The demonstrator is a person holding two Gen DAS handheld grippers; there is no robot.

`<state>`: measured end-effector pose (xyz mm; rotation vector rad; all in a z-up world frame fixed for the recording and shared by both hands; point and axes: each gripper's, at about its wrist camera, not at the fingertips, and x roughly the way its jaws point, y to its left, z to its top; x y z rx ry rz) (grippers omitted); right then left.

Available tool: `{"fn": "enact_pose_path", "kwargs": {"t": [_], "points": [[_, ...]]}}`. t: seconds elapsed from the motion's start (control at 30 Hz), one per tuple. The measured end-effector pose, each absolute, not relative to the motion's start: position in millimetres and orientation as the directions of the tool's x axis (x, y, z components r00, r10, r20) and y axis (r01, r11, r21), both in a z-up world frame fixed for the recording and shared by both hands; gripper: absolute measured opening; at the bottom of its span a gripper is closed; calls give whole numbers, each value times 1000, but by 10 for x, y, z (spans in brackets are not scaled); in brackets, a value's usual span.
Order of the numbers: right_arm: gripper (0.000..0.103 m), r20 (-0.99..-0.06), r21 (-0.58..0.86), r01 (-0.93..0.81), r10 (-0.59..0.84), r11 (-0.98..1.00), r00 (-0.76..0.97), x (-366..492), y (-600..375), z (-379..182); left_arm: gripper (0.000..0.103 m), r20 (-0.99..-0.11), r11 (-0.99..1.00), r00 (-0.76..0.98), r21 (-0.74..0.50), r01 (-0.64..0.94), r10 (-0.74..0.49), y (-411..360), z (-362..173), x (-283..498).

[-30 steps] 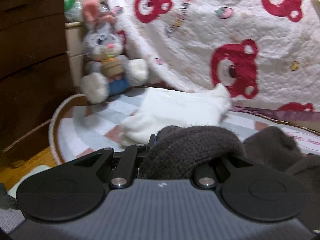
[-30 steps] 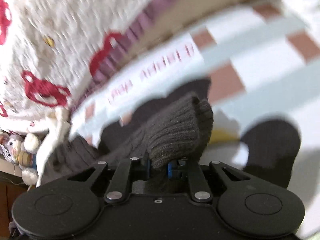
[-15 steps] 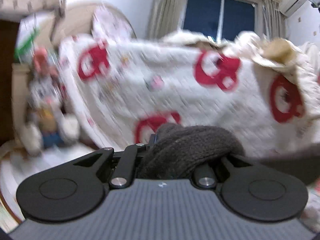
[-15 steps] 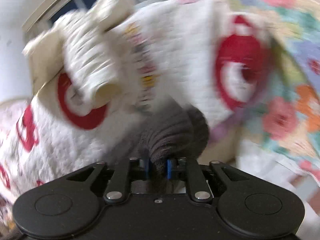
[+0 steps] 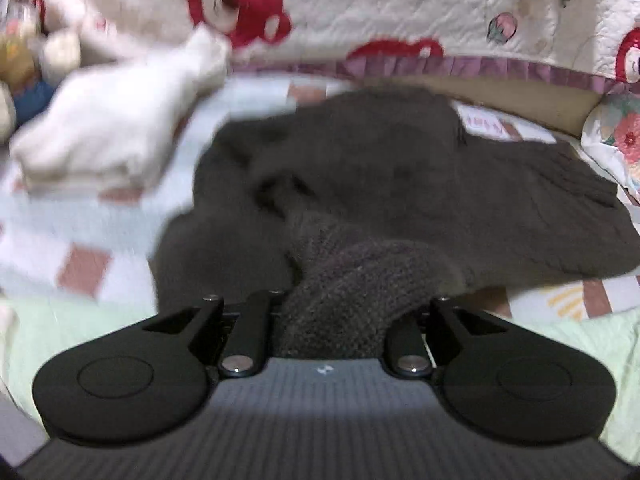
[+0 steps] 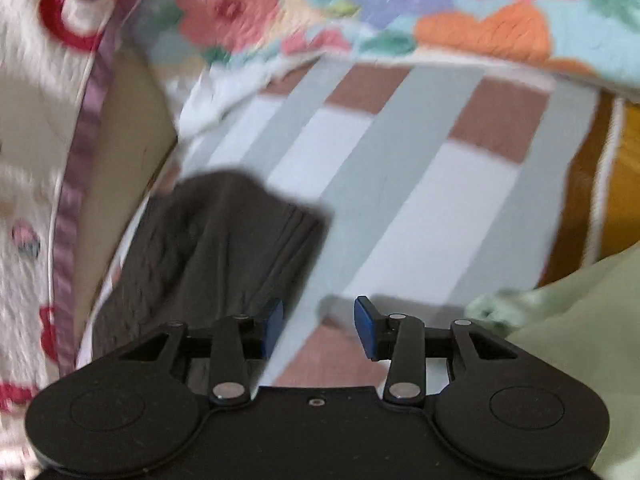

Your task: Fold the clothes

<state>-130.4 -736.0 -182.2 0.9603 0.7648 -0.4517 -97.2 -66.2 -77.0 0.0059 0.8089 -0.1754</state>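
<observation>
The bed (image 5: 80, 236) carries a checked cover of pale blue, white and brown-pink squares; its left part in the left wrist view is smeared by motion blur. A white quilt (image 5: 400, 8) printed with red bear faces and edged with a purple frill hangs behind the bed, cut off at the top of the frame. In the right wrist view a floral blanket (image 6: 420, 12) in pink, orange and blue fills the upper edge, also blurred.

The dark knitted sweater (image 5: 380, 184) lies spread on the bed cover in a rumpled, uneven shape, with a coarse ribbed knit. A bunched fold of it rises toward the left gripper (image 5: 336, 316) and covers the jaws completely; the fingertips are hidden, but the linkage stands drawn in and the knit is pinched between the jaws. In the right wrist view one ribbed end of the sweater (image 6: 208, 248) lies flat, just left of the right gripper (image 6: 318, 324).

A folded white garment (image 5: 108, 136), soft and fleecy, lies left of the sweater, its outline blurred. A pale green cloth (image 6: 568, 320) shows at the lower right, partly cut off.

The right gripper's jaws are spread apart, with blue pads (image 6: 366, 320) exposed and nothing between them.
</observation>
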Motion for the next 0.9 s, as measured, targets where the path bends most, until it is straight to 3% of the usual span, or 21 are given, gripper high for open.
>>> {"fn": "enact_pose_path", "kwargs": {"t": [0.07,0.3,0.33,0.37,0.47,0.6,0.67,0.73,0.83,0.9], "points": [[62,-739,558,618,-6,553,673,-1183,-7297,-1819,16,-680,986,719,-31,164,-140,-664,-631,-937],[70,-693,541,570,-57,619,719,-743,-7155,-1900,15,-576,987,811,40,153,-102,-647,-394,-857],[52,-682,526,561,-77,640,727,-675,-7113,-1908,15,-584,987,805,39,154,-103,-651,-411,-819],[14,-688,489,545,-83,681,721,-581,-7082,-1839,14,-594,988,797,29,153,-106,-642,-420,-788],[13,-702,371,484,-102,792,705,-303,-6990,-1630,13,-625,991,770,-45,129,-129,-575,-376,-776],[12,-529,335,413,-193,847,826,-659,-6862,-786,14,-735,965,636,-254,63,-236,-418,-382,-781],[11,-480,210,411,-273,887,834,-909,-6800,-627,14,-780,922,526,-388,21,-340,-342,-544,-777],[12,-606,118,474,-315,873,730,-899,-6887,-959,14,-822,920,448,-392,1,-351,-370,-767,-785],[25,-756,-33,538,-373,842,537,-886,-7018,-1455,14,-875,946,370,-322,37,-312,-524,-1067,-827],[30,-790,39,652,-376,757,484,-1078,-7069,-1576,14,-890,948,331,-312,59,-313,-599,-1168,-858]]}}
